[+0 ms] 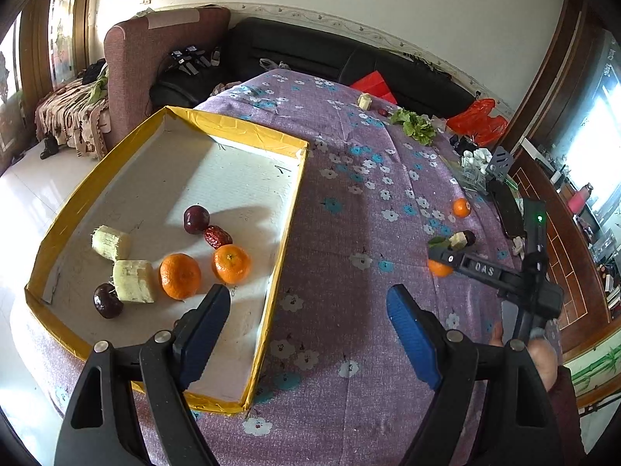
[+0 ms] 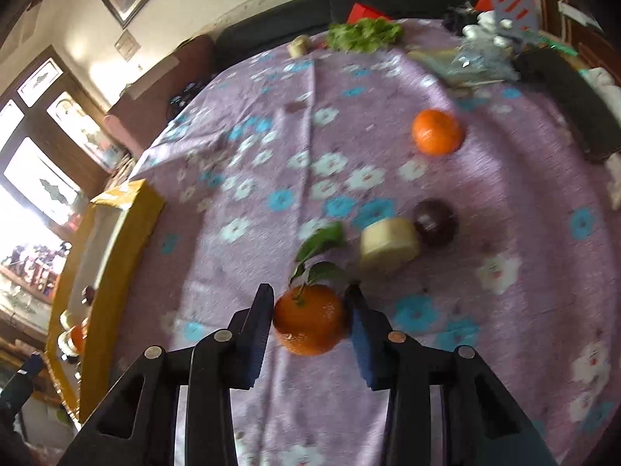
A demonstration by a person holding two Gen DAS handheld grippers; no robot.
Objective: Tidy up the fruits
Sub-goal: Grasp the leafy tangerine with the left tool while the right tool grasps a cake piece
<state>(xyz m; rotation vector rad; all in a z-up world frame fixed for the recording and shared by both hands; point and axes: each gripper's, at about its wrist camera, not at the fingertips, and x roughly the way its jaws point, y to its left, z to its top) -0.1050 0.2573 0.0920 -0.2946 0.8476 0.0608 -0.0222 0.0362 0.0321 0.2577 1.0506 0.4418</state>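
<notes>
Fingertips (image 2: pixel 359 303) of the right gripper (image 2: pixel 308 320) press a leafy tangerine (image 2: pixel 308 320) on the floral tablecloth (image 2: pixel 271 147). Wide apart and empty, the left gripper (image 1: pixel 308 306) hangs over the yellow-rimmed tray (image 1: pixel 285 225) holding tangerines, plums and banana pieces.

"DAS" — right gripper (image 1: pixel 440 258) (white letters).

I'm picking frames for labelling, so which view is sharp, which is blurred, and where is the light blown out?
Left wrist view: sharp; fruit in the yellow tray casts crisp shadows, and the windows at both edges glare. Right wrist view: motion-smeared tablecloth, though the leafy orange between the right gripper fingers stays readable; left window blown out.
</notes>
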